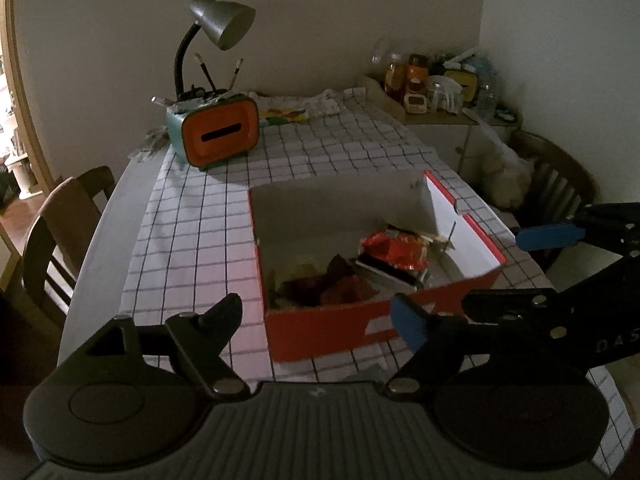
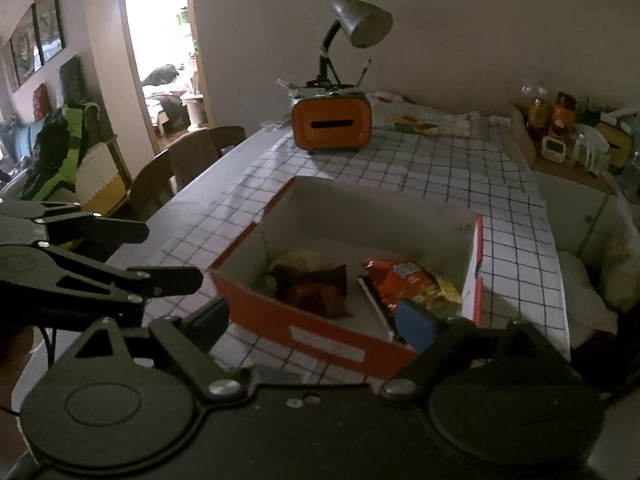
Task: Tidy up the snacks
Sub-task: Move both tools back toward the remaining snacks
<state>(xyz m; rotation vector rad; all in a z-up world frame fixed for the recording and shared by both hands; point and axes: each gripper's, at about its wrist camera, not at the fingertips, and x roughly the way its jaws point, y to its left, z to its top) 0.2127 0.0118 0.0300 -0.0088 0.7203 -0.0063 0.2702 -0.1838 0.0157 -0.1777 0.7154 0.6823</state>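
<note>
grey desk lamp (image 1: pixel 222 20) behind orange tissue box (image 1: pixel 218 132)

Box (image 2: pixel 320 334): orange-red outside with a white stripe, pale grey-white inside. Snack bag (image 2: pixel 408 282) in box: orange-red with yellow print. Second snack bag (image 2: pixel 316 286): dark brown-maroon. Tablecloth (image 1: pixel 312 152): white, thin dark grid lines. Tabletop (image 1: pixel 100 248) edge: plain grey. Tissue holder (image 1: pixel 218 132): orange face, teal body, black slot. Lamp (image 1: pixel 222 22): silver-grey shade, black neck. Left tool (image 1: pixel 320 316) and right tool (image 2: pixel 316 318): black, blue pads.
</note>
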